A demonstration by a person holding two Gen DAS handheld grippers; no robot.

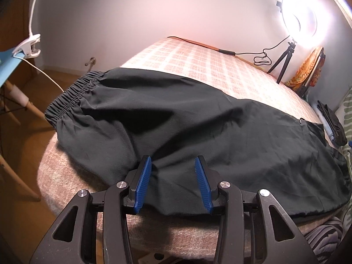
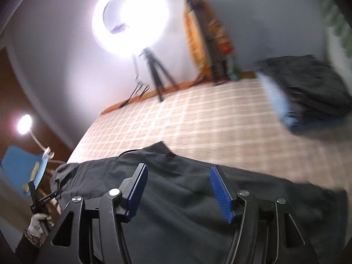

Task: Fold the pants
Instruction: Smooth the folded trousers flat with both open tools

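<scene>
Black pants lie spread across the checked bed, elastic waistband at the left near the bed's edge, legs running right. My left gripper is open, its blue pads over the near hem of the fabric, holding nothing. In the right wrist view, which is motion-blurred, the same pants lie below my right gripper, which is open and empty above the cloth. The left gripper and the gloved hand holding it show at the lower left there.
A lit ring light on a tripod stands at the bed's far side, with a cable along the edge. A stack of folded dark clothes sits at the right. A clip lamp on a blue chair stands left.
</scene>
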